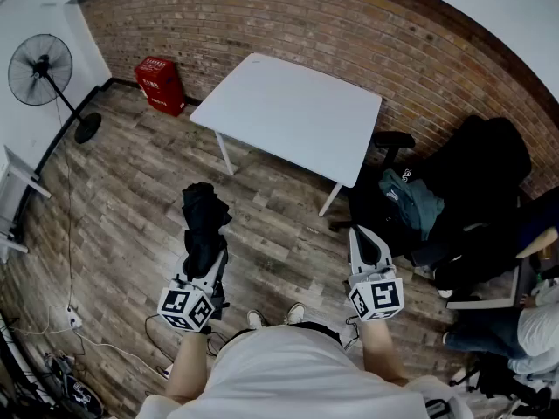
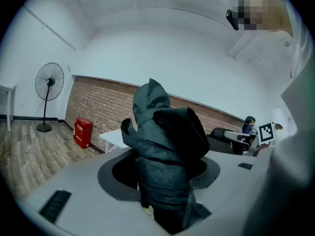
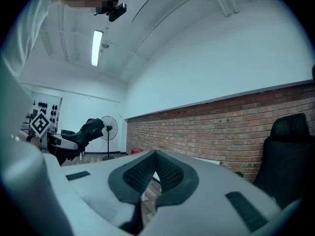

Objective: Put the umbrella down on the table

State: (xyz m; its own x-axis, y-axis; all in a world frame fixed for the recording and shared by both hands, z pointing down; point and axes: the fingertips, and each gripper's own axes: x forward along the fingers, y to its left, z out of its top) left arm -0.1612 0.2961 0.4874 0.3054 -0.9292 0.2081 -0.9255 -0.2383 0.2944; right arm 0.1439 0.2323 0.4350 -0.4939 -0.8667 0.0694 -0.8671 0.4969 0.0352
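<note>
L gripper (image 1: 208, 262) clamps umbrella (image 1: 203, 219); lower end hidden btwn jaws.

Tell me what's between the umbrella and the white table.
Only bare wooden floor, seen in the head view, separates the umbrella from the table.

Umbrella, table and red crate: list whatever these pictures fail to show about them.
- Umbrella: its handle, and where the left claw presses on it, are hidden in the left gripper view by the umbrella's own bunched cloth.
- Table: its far legs are covered by its own top in the head view.
- Red crate: its print is too small to read in the head view.
</note>
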